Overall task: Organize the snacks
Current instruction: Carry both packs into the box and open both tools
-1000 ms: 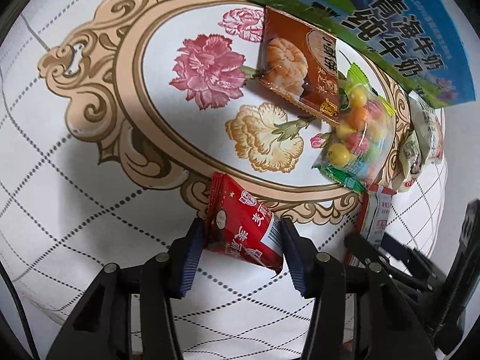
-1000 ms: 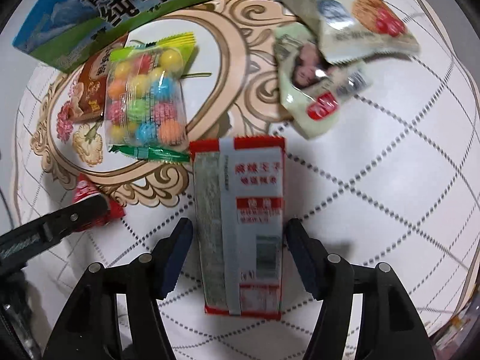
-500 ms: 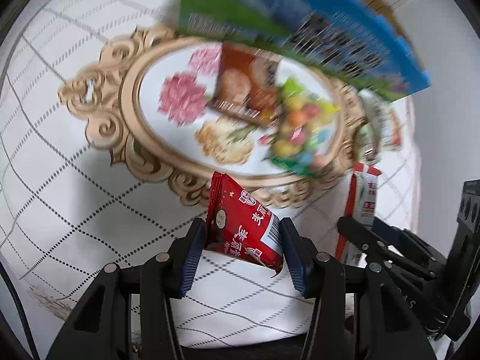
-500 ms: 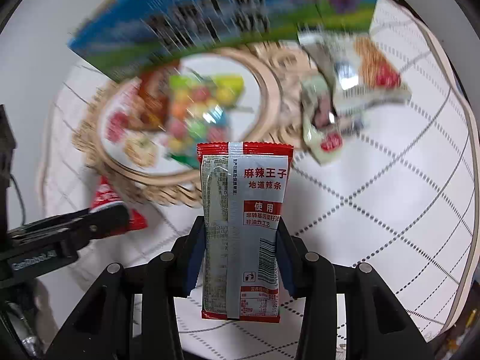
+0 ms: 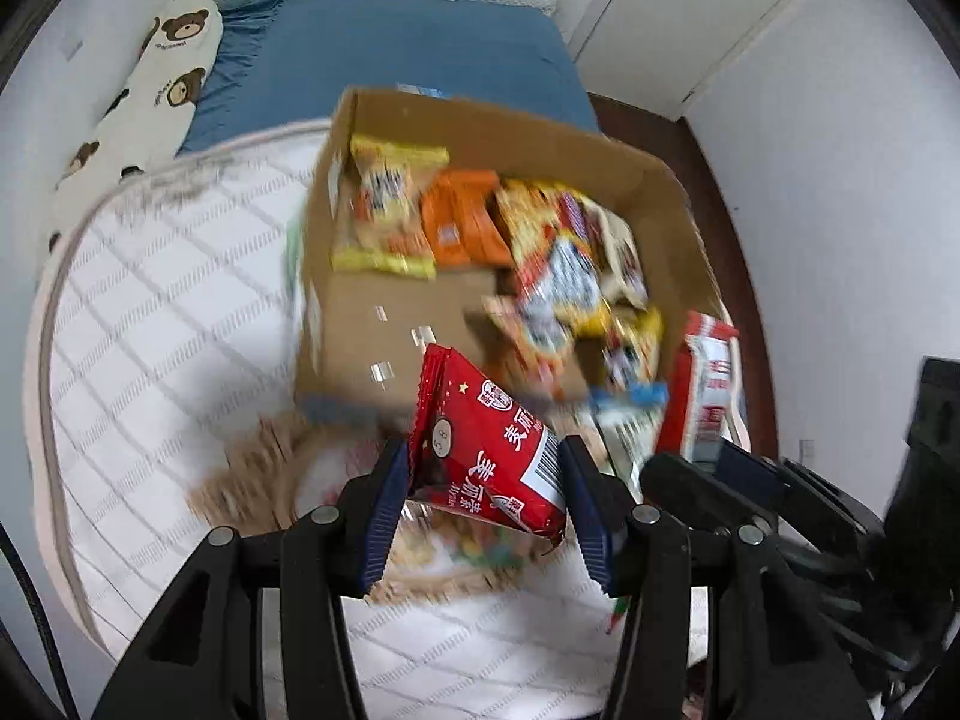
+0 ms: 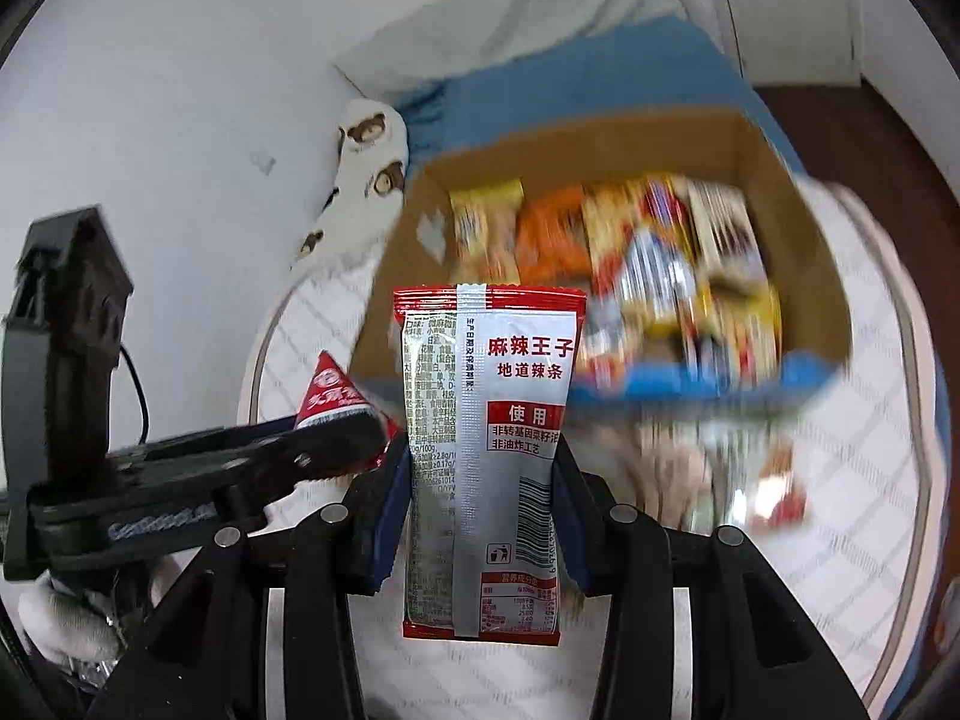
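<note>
Packet, red (image 5: 489,456), Chinese lettering and barcode, pinched between the closed jaws of the left gripper (image 5: 483,501), lower centre of frame. Packet, silver-and-red (image 6: 483,468), printed 麻辣王子 / 地道辣条 / 使用, clamped upright in the right gripper (image 6: 480,504). Cardboard box (image 5: 600,150) in the upper centre, holding blurred yellow and orange snack packets, standing on the white quilted cloth (image 5: 150,312).

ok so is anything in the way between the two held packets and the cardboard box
Nothing visible blocks either. The red snack packet in the left hand-held gripper and the silver spicy-strip packet in the right hand-held gripper both face the open-topped cardboard box; bare floor shows at its near left corner.
</note>
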{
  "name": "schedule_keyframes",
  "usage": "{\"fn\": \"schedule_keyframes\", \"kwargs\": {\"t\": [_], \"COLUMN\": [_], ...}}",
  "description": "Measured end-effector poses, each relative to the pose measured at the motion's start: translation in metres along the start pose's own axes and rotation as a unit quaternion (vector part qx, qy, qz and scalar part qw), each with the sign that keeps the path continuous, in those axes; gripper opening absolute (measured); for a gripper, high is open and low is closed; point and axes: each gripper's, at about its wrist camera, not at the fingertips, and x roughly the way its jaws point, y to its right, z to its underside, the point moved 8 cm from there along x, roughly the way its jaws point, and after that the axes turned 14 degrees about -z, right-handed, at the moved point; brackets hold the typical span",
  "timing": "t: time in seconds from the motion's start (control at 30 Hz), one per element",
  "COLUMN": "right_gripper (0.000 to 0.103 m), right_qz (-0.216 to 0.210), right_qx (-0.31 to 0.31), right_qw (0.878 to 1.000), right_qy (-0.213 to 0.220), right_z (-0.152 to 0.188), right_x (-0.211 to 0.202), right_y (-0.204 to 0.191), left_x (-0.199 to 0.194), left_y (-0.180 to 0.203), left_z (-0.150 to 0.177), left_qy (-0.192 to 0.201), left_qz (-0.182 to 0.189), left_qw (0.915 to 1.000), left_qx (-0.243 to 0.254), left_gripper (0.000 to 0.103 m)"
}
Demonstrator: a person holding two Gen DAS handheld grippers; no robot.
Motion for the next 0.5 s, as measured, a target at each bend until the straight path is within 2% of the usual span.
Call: {"fn": "schedule_keyframes", "kwargs": {"t": [0.27,0.5], "right_gripper": [0.046,0.046], "right_qz": [0.004,0.009], "right_qx": [0.030,0.073], "right_qw": [0.999,0.996], "right_qy": [-0.015,-0.043], "right_z": [-0.078,-0.090], "right_x": [0.061,0.108], "right_y": [0.022,0.052], "left_x": [0.057,0.107], "left_y": [-0.019,-0.026], "left_z": [-0.076,-0.084], "left_qy": [-0.086,-0.144], "left_qz": [-0.040,-0.068], "left_qw": [0.9955,0.9872], "left_qx": [0.003,0.002], "left_gripper": [0.048,0.049]}}
